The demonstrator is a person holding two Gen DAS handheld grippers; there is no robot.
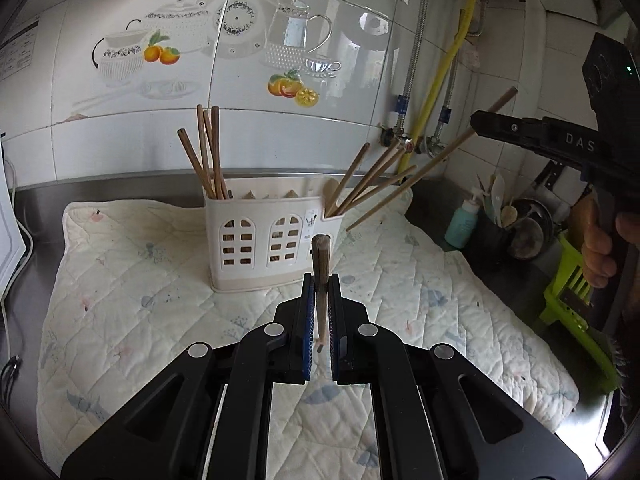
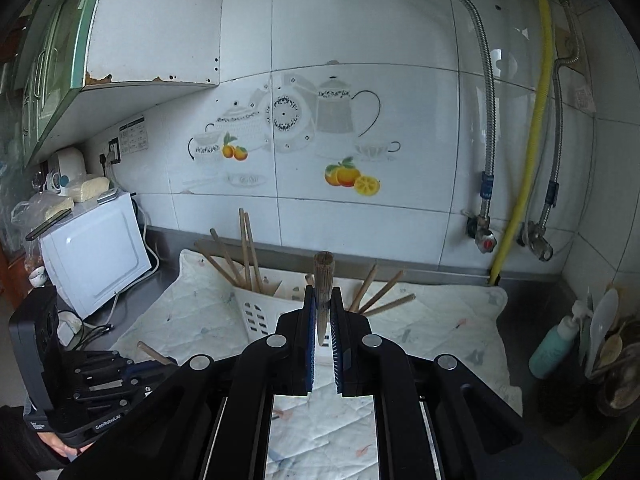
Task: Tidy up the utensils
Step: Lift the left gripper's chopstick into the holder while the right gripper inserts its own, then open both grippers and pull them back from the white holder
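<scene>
Left gripper (image 1: 321,300) clamping chopstick (image 1: 321,264), right gripper (image 2: 323,312) likewise — holder (image 1: 272,240) beyond

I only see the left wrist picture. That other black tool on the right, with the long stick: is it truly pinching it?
Observer: Yes. In its own view the right gripper is shut on a chopstick, which stands upright between the pads.
Operator: What is the white thing cut off at my left edge?
Observer: A white boxy appliance on the counter, with pale packets on top.
Operator: Anything above it?
Observer: A green-fronted wall cabinet.
</scene>
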